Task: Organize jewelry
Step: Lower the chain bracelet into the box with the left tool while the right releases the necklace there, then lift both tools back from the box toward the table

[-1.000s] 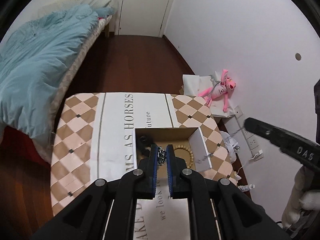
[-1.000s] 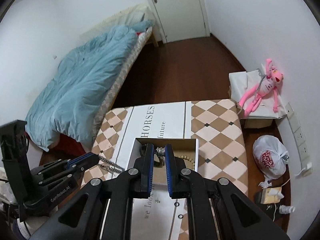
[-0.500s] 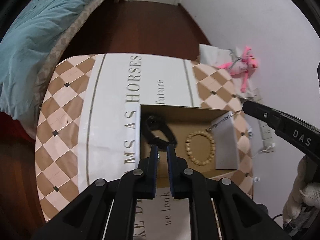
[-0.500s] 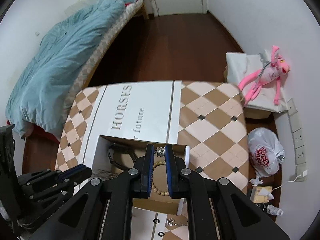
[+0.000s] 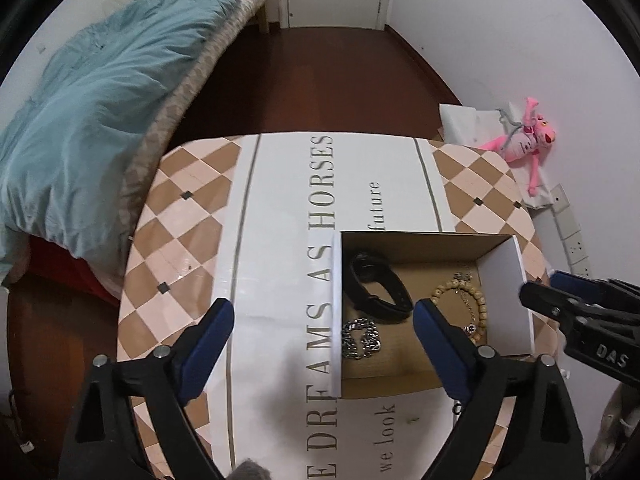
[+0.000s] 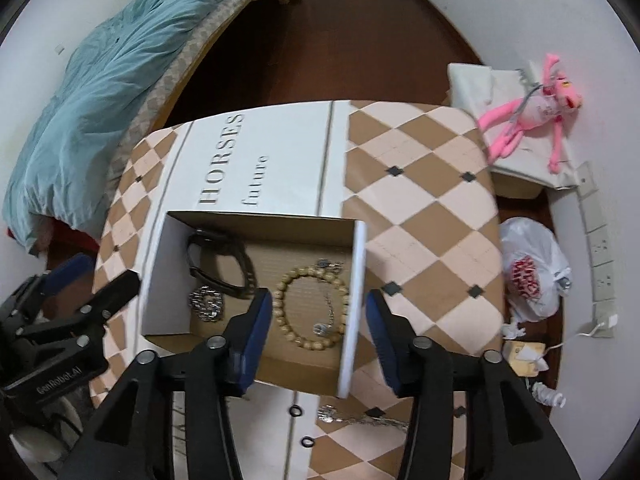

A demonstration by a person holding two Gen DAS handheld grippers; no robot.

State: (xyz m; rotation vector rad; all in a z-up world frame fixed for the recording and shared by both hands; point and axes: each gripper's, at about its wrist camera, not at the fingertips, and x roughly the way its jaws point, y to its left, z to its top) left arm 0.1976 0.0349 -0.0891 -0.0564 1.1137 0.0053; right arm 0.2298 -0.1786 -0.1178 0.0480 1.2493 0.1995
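Both grippers spread wide and empty now. Half a second ago each was pinched nearly closed over the box, so both just let go of a piece. Left gripper straddles the box's left wall; right gripper straddles its right wall, fingers well apart.

Nearest the right wrist camera, on the tablecloth short of the box: two small black rings and a silver chain. Still outside, so the job isn't done.

Inside the cardboard box: silver chain bracelet bunched at the near left, just dropped by the left gripper going by the earlier frames. Wooden bead bracelet near the right wall, a thin chain with a small charm lying across it, likely the right gripper's drop. Black watch toward the far left corner.

Beyond the table: bed with a blue duvet, pink plush toy, white plastic bag on the floor.

Next target is probably the loose chain or rings on the cloth.
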